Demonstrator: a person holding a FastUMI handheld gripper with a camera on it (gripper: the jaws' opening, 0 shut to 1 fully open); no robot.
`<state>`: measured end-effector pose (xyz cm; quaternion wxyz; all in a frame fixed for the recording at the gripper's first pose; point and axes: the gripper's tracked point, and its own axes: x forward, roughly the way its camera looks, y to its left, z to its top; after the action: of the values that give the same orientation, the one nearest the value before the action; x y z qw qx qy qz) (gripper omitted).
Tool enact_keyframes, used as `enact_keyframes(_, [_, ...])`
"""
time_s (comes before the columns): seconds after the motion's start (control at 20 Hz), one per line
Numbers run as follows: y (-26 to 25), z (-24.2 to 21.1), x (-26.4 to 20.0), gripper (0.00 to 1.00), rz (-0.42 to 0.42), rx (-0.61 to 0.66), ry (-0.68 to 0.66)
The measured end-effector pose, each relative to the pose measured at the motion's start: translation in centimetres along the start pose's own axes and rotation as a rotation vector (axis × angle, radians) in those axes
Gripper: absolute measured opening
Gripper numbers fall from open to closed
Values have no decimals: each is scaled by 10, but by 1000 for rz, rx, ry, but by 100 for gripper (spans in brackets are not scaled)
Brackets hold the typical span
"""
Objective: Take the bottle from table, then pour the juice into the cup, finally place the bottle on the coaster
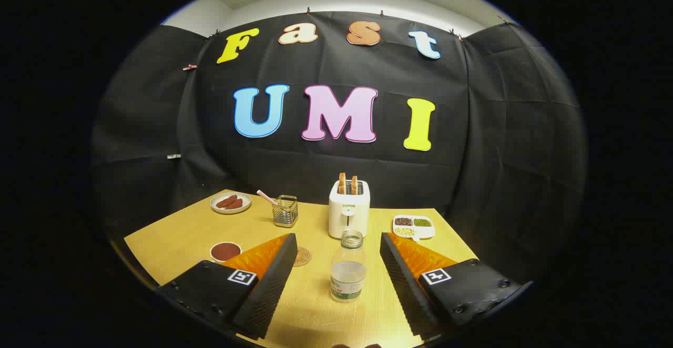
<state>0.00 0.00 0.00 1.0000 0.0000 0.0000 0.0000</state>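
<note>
On the wooden table [173, 235] | bottle [348, 269] upright between spread-apart tongs [337, 248] | toaster [349, 215] beyond

Clear uncapped bottle [348, 269] upright between fingers [273, 279]

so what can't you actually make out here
- Coaster: partly covered by the tool's near finger in the gripper view.
- Bottle: label too small to read; it stands between the open fingers, untouched.
- Cup: the fill level can't be judged.
</note>
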Motion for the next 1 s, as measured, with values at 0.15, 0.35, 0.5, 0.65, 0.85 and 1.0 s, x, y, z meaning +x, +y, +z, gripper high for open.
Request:
enact_keyframes(0.15, [4, -2, 1, 98, 15, 14, 11])
enact_keyframes(0.35, [-5, -1, 5, 97, 2, 8, 0])
enact_keyframes(0.5, [-11, -6, 9, 97, -8, 17, 10])
enact_keyframes(0.65, [-15, -9, 11, 97, -14, 18, 18])
enact_keyframes(0.85, [-18, -11, 14, 97, -19, 8, 20])
enact_keyframes(1.0, [-19, -14, 18, 97, -14, 6, 31])
